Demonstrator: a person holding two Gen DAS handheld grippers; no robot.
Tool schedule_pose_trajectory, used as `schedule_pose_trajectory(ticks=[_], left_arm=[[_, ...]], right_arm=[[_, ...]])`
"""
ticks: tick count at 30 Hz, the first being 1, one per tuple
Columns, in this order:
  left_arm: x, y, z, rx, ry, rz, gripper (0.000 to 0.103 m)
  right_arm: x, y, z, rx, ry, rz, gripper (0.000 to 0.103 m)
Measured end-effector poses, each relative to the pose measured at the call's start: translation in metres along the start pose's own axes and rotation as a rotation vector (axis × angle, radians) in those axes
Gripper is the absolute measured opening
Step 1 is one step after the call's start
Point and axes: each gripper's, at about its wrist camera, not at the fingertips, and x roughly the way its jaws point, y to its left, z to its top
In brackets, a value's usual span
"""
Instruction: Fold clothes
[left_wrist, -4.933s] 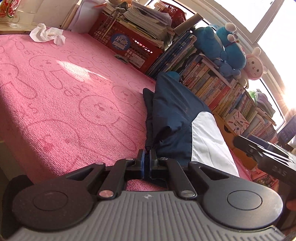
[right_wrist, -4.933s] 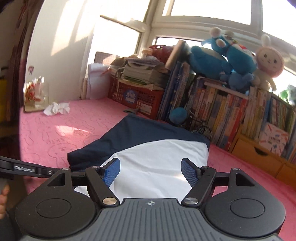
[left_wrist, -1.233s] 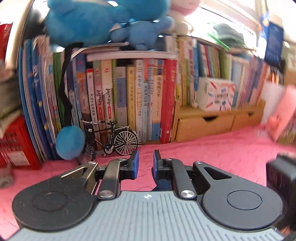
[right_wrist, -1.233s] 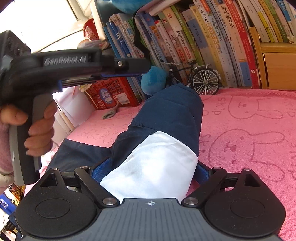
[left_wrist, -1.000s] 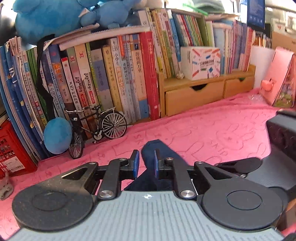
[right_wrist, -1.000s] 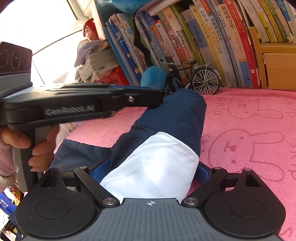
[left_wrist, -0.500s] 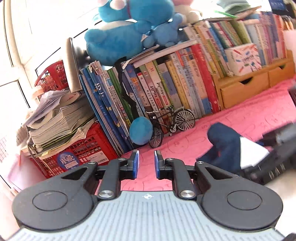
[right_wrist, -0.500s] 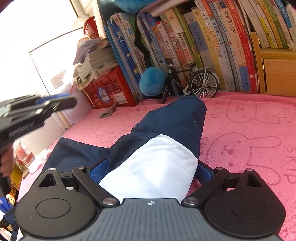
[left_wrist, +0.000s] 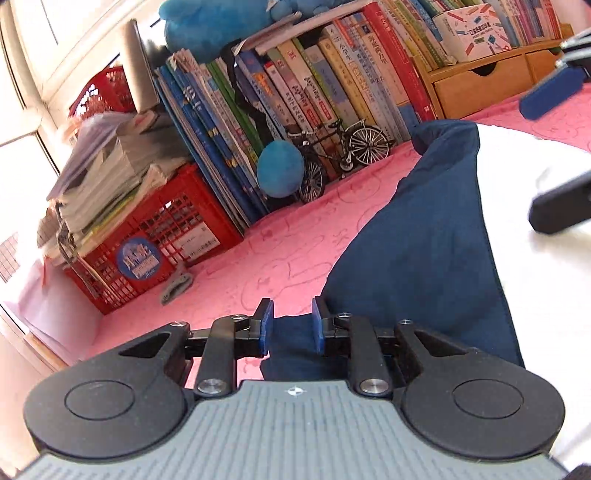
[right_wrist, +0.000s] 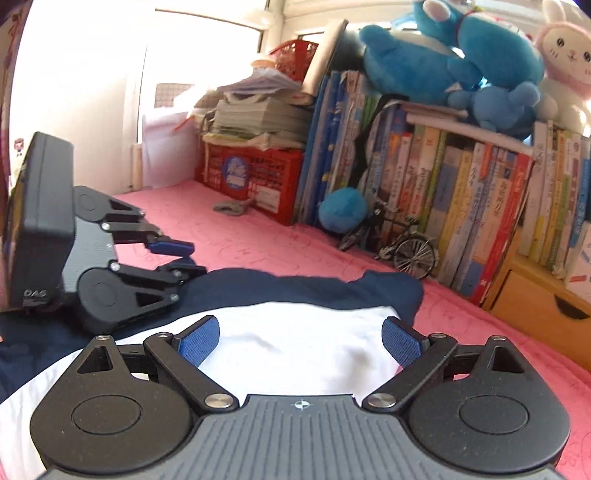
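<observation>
the left gripper (left_wrist: 289, 325) is opening its jaws around a navy edge of the garment (left_wrist: 424, 236), while the right gripper (right_wrist: 300, 341) is holding its jaws spread over the white panel lying between them.

navy-white garment (right_wrist: 303, 339) folded, flat on pink mat (right_wrist: 266, 243)

Both tongs, left (left_wrist: 290, 325) and right (right_wrist: 300, 341), are showing black linkage arms, silver screws, blue pads and ribbed grey housings.
</observation>
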Motion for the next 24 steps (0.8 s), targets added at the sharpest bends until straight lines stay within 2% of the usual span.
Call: schedule_pose_trajectory(ticks=[3,6,9,10,11,13,16,17,18,21,22,24], left_arm=[[0.005,0.004,-0.008,-0.022,0.009,-0.023,0.022],[0.007,0.012,-0.008,-0.054,0.019,-0.044,0.022],[0.003,0.022,-0.009,-0.084,0.020,-0.044,0.025],[-0.003,0.031,-0.009,-0.134,0.024,-0.067,0.025],[-0.010,0.044,-0.011,-0.217,0.028,-0.115,0.027],[-0.024,0.073,-0.017,-0.408,0.042,-0.234,0.030],[-0.034,0.119,-0.047,-0.777,0.107,-0.510,0.037],[-0.036,0.130,-0.058,-0.884,0.131,-0.594,0.043],[-0.037,0.134,-0.066,-0.951,0.153,-0.651,0.044],[-0.033,0.131,-0.079,-1.027,0.212,-0.744,0.052],[-0.029,0.127,-0.081,-1.039,0.230,-0.755,0.057],[-0.021,0.118,-0.083,-1.062,0.264,-0.766,0.059]], right_arm=[[0.007,-0.015,-0.007,0.107,0.044,-0.009,0.096],[0.007,-0.040,-0.014,0.236,0.070,-0.097,0.096],[-0.011,-0.056,-0.018,0.297,0.049,-0.176,0.095],[-0.021,-0.058,-0.020,0.295,0.037,-0.185,0.095],[-0.030,-0.062,-0.023,0.297,0.028,-0.177,0.095],[-0.048,-0.071,-0.031,0.320,0.018,-0.100,0.095],[-0.059,-0.082,-0.047,0.407,0.024,0.025,0.095],[-0.060,-0.084,-0.052,0.434,0.029,0.053,0.096],[-0.060,-0.086,-0.057,0.460,0.033,0.081,0.096],[-0.051,-0.085,-0.069,0.524,0.066,0.132,0.096],[-0.047,-0.083,-0.072,0.543,0.075,0.151,0.096],[-0.039,-0.078,-0.076,0.577,0.083,0.200,0.096]])
